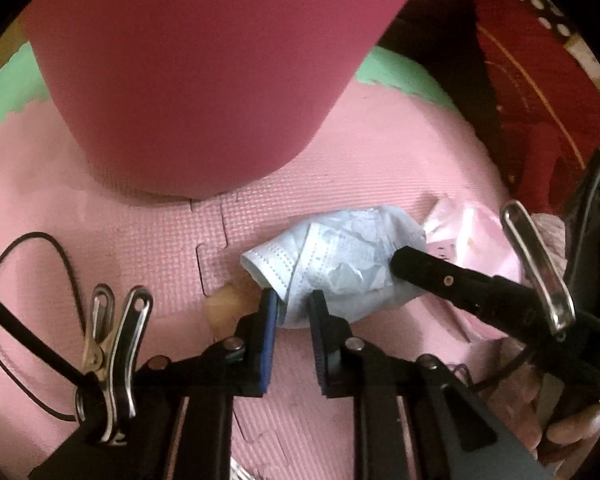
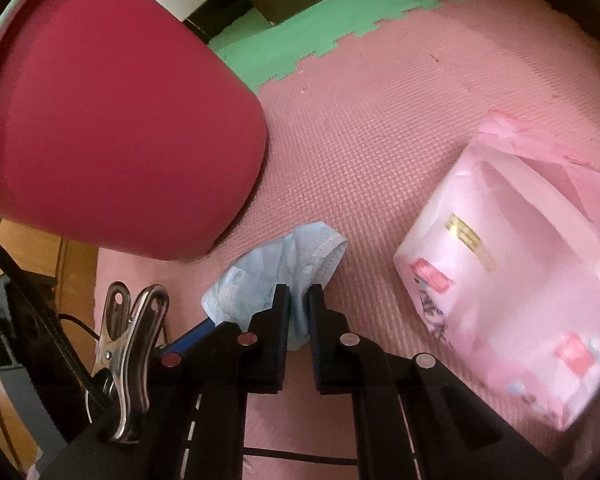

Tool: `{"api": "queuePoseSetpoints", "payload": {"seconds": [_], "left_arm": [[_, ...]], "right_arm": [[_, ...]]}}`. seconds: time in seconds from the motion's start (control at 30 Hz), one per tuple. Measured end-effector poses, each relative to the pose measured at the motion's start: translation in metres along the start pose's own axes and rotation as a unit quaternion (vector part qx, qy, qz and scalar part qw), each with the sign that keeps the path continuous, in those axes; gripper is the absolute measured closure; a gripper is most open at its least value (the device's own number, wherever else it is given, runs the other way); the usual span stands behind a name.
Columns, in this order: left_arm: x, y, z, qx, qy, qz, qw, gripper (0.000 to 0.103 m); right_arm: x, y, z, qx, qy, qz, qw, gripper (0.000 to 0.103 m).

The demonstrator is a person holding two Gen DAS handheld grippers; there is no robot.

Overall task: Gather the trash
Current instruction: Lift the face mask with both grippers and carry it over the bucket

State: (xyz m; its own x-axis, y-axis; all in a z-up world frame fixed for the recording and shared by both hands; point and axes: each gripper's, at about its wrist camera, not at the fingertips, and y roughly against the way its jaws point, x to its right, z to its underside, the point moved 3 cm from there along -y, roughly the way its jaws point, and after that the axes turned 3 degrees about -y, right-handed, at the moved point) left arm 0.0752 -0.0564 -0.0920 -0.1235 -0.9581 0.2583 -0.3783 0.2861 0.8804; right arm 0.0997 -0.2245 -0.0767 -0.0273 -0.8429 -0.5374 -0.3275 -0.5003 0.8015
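A crumpled light-blue face mask (image 1: 340,256) lies just above the pink foam mat (image 1: 140,240), held from two sides. In the left wrist view my left gripper (image 1: 294,308) is shut on the mask's near edge. My right gripper (image 1: 404,260) reaches in from the right and pinches its far end. In the right wrist view the face mask (image 2: 300,252) bunches between the pads of my right gripper (image 2: 299,300), which is shut on it. A dark red bin (image 1: 204,72) stands right behind the mask; the same bin (image 2: 112,140) fills the upper left of the right wrist view.
A pink printed plastic package (image 2: 512,280) lies on the mat to the right of the mask. A small tan scrap (image 1: 224,304) sits beside my left fingers. Green foam tiles (image 2: 300,36) border the pink mat (image 2: 380,128) at the back. A hand (image 1: 572,428) grips the right tool.
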Motion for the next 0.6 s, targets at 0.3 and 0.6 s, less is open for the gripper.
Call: {"api": "queuePoseSetpoints", "payload": {"seconds": [0.3, 0.6], "left_arm": [[0.009, 0.054, 0.013, 0.039, -0.02, 0.011, 0.999, 0.087], [0.025, 0.111, 0.024, 0.101, -0.056, 0.001, 0.9932, 0.087]], "right_arm": [[-0.031, 0.05, 0.014, 0.056, 0.053, 0.009, 0.997, 0.093], [-0.05, 0.098, 0.04, 0.102, 0.073, -0.001, 0.992, 0.093]]}}
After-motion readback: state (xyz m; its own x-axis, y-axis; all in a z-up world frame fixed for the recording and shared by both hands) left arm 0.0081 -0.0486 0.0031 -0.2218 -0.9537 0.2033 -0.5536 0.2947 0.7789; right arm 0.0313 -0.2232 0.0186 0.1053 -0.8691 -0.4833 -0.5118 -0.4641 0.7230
